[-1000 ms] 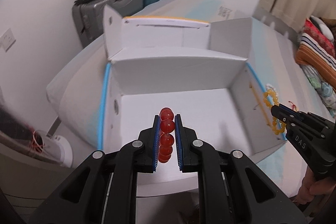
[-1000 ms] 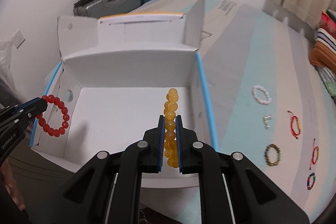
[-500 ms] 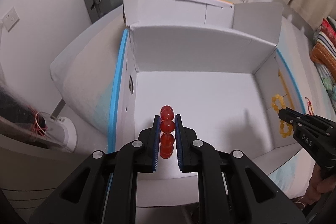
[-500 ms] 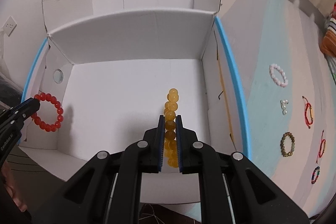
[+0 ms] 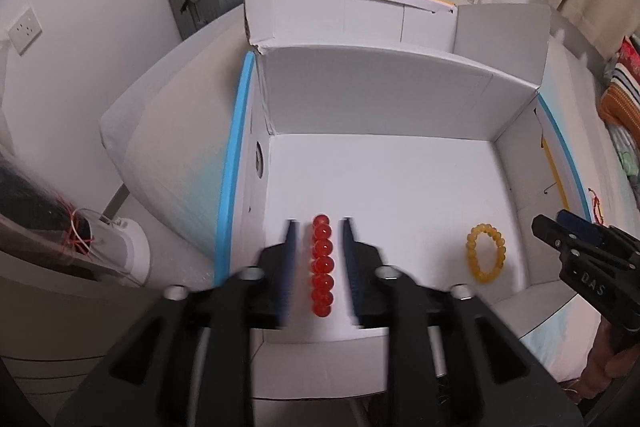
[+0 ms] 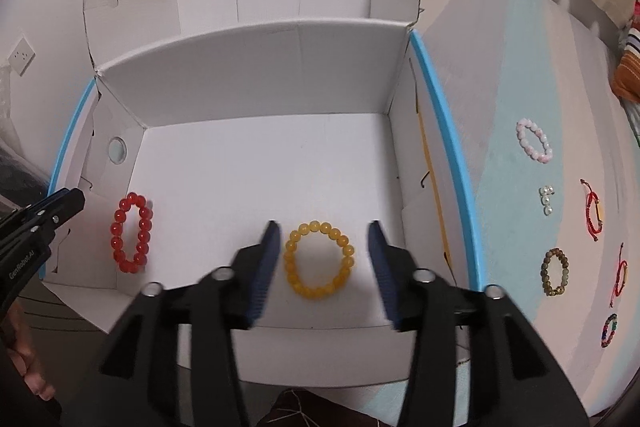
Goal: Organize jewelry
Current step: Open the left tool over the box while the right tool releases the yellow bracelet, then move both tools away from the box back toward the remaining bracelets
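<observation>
Both grippers have just been opening — half a second ago each pinched its bracelet. The left gripper (image 5: 319, 227) now stands spread, the red bracelet (image 5: 322, 265) between its pads, untouched, low in the frame inside the white box (image 6: 256, 75). The right gripper (image 6: 323, 231) is spread wider — the yellow bracelet (image 6: 319, 259) lies free on the box floor, lower centre.
</observation>
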`<state>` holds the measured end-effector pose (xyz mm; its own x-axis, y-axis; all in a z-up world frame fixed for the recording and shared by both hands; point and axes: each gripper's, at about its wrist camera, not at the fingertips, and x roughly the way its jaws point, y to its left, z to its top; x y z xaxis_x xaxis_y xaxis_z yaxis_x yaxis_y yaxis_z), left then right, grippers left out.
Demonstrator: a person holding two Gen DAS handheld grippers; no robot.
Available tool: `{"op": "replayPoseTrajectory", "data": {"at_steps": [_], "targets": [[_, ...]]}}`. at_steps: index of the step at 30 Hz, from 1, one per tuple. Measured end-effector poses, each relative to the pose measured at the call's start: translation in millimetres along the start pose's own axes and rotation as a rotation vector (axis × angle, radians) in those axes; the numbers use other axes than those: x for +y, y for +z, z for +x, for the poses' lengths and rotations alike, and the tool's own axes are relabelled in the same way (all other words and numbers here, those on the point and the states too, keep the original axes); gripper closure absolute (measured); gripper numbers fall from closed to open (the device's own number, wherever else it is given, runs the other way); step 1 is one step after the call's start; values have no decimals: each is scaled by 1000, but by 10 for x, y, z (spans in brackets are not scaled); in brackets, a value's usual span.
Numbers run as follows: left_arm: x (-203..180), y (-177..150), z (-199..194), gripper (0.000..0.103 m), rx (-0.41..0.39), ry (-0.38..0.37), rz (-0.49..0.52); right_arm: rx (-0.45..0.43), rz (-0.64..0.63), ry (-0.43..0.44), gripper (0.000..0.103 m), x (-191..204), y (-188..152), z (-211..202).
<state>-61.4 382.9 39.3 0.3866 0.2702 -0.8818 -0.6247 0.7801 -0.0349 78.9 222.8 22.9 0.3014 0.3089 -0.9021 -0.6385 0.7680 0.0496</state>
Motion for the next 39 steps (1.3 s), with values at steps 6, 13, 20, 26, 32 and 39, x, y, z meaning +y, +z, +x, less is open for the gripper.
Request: {"op": "replayPoseTrajectory", "data": {"at_steps": [6,13,20,26,32,39], "targets": [[-46,-3,-98,23,-40,31,9,-38,12,8,30,-52,15,-147],[-165,-14,-181,7,-63,21,30,-94,27,11,16,-165,-12,-353],[-238,-16,-232,6,-64,6,28,-135,27,-36,7,-287,-82,-479],[-339,-30,-292,6,-77,6,47,-167,41,-59,7,-439,-177,-591],[-545,-28,-355,6,-90,-9,71,-185,70,-79,7,-663,-256,-699],[-885,-43,-419,6,-102,-45,111,-203,92,-116,7,-926,-392,-834]]}}
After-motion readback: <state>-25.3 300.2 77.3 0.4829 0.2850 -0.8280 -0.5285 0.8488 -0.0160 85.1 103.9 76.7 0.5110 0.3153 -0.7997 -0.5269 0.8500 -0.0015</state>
